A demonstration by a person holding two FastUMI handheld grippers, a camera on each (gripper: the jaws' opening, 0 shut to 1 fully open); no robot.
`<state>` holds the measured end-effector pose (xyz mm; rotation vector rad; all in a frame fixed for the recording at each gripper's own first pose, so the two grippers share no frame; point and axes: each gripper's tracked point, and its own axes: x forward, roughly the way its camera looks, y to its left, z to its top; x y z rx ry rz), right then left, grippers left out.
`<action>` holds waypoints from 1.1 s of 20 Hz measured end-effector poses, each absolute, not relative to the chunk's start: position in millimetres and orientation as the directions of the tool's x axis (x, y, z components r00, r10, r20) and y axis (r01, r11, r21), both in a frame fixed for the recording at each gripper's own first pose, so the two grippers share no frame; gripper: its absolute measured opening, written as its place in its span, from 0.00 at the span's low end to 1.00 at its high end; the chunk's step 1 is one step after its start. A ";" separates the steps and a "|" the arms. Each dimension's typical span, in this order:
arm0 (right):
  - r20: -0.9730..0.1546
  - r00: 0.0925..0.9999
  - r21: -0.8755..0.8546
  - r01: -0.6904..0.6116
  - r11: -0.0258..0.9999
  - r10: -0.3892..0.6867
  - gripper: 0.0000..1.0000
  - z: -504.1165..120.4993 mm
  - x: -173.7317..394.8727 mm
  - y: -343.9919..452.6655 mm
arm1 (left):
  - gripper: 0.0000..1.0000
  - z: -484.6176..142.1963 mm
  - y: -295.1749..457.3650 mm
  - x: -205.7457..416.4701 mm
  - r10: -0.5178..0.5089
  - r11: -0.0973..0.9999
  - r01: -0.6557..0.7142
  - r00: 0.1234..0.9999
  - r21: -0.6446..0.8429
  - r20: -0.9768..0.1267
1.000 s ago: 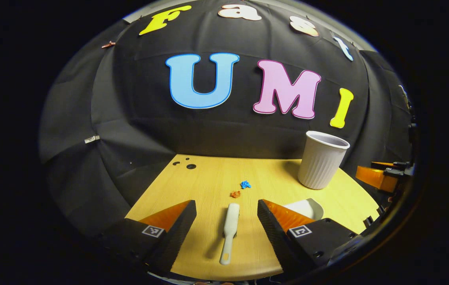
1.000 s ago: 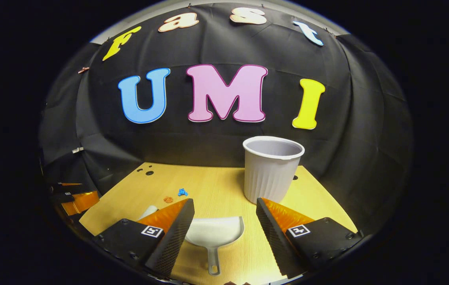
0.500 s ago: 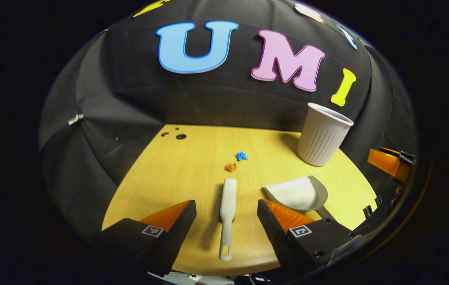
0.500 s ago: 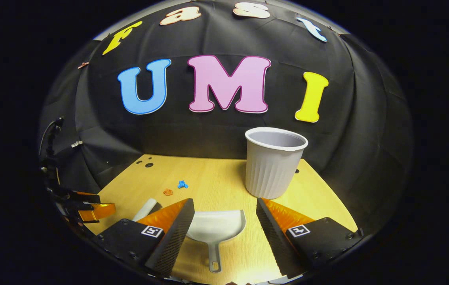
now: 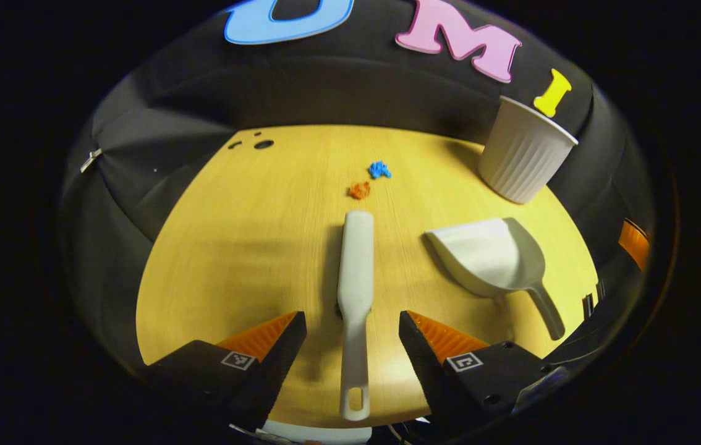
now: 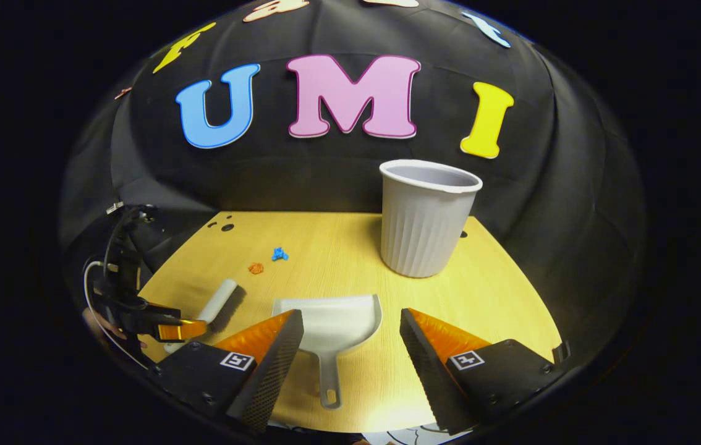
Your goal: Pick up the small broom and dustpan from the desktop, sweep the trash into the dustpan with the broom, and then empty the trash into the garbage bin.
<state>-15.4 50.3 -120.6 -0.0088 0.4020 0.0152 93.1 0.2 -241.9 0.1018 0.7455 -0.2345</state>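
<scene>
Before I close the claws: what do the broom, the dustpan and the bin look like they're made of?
Broom: looks like pale moulded plastic, matte; one-piece handle with a hanging slot; dark bristles along its side in the right gripper view.
Dustpan: same pale plastic look, smooth, thin-walled scoop.
Bin: pale ribbed wall with a rolled rim, probably plastic, possibly paper.
Desktop: wood-grain, likely laminate.

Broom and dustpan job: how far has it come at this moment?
Nothing is done yet. The broom and dustpan lie flat on the desk. Each open gripper, left and right, lines up over one handle. Grasping, sweeping both scraps and emptying into the bin remain.
</scene>
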 end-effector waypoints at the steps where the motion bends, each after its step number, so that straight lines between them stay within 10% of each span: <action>1: -0.409 0.912 -0.005 -0.020 1.000 0.017 0.98 -127.7 -19.6 53.6 | 0.96 -249.6 0.2 94.9 -0.166 0.967 0.252 0.694 0.021 -0.701; 12: -0.538 0.841 0.050 -0.030 0.998 0.052 0.98 -176.3 -31.4 53.9 | 0.87 -290.5 -5.5 117.0 -0.096 0.964 0.252 0.621 0.082 -0.778; 19: -0.624 0.774 0.093 -0.063 0.994 0.108 0.97 -204.8 -30.6 67.8 | 0.33 -291.4 -15.0 121.3 -0.113 0.956 0.278 0.650 0.097 -0.751; 22: -0.654 0.747 0.093 -0.079 0.992 0.121 0.97 -215.9 -26.8 73.8 | 0.29 -288.8 -14.9 121.0 -0.130 0.959 0.272 0.662 0.075 -0.738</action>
